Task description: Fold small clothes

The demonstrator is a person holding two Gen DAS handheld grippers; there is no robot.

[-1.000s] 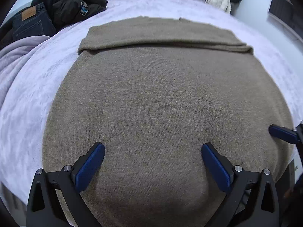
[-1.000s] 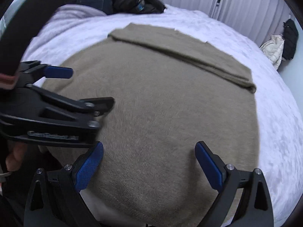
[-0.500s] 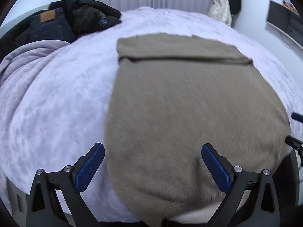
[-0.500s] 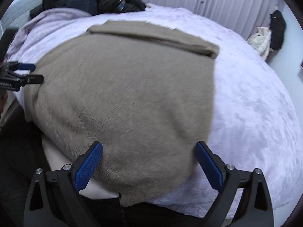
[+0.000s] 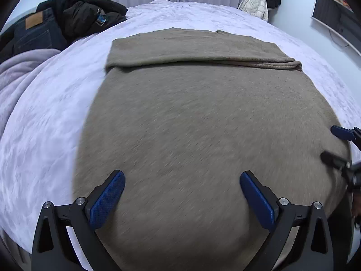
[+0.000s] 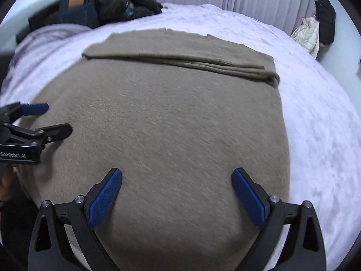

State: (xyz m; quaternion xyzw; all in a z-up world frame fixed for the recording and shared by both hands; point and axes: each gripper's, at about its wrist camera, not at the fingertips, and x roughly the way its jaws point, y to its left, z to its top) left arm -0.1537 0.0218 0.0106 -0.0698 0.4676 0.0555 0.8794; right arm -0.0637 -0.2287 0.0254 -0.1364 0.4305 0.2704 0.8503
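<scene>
We have the brown sweater (image 5: 203, 124) flat on the bed (image 5: 45, 124), far edge folded over into a band. Left gripper (image 5: 181, 192) and right gripper (image 6: 177, 188) both hover over its near end, jaws apart, gripping nothing. Jeans (image 5: 33, 33) and black jacket (image 5: 85, 13) piled far left.

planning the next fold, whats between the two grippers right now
Only the flat olive-brown garment: in the right wrist view, bare knit runs from the left gripper to the right gripper, nothing on it.
</scene>
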